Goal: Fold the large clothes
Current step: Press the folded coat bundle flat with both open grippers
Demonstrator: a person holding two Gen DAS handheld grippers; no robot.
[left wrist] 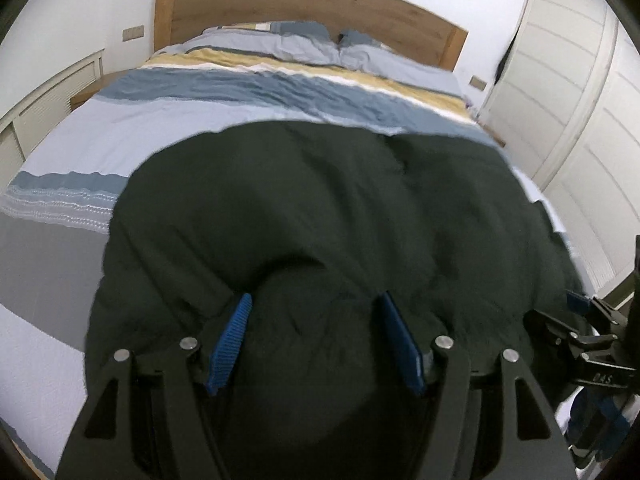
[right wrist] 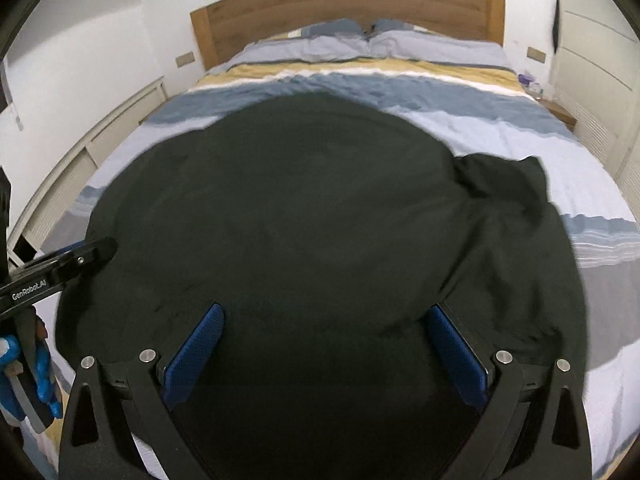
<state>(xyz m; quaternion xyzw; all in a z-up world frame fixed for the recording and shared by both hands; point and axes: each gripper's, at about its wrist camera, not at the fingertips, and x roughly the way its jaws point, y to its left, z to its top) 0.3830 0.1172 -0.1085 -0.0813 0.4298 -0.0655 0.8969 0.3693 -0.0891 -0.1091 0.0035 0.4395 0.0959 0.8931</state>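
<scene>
From the left wrist view, the left gripper (left wrist: pixel 316 308) has its blue-padded jaws spread wide, with nothing pinched between them. Beneath it lies the large dark green fabric garment (left wrist: pixel 320 208), spread over the near half of the striped blue, grey and yellow bed cover (left wrist: pixel 168 120). The cloth bulges up between the pads, rumpled at its near edge. The right gripper (left wrist: pixel 576 304) shows at the far right edge, over the garment's right side.

From the right wrist view, the right gripper (right wrist: pixel 322 320) is likewise spread open and holds nothing. The garment (right wrist: pixel 280 200) lies mostly flat, with a crumpled flap bunched on its right side. The wooden headboard (right wrist: pixel 344 4) stands at the far end.

The step in hand looks like laying out and smoothing before a fold. Next, each gripper probably has to close on a near edge or corner, and the bunched right flap needs straightening.
</scene>
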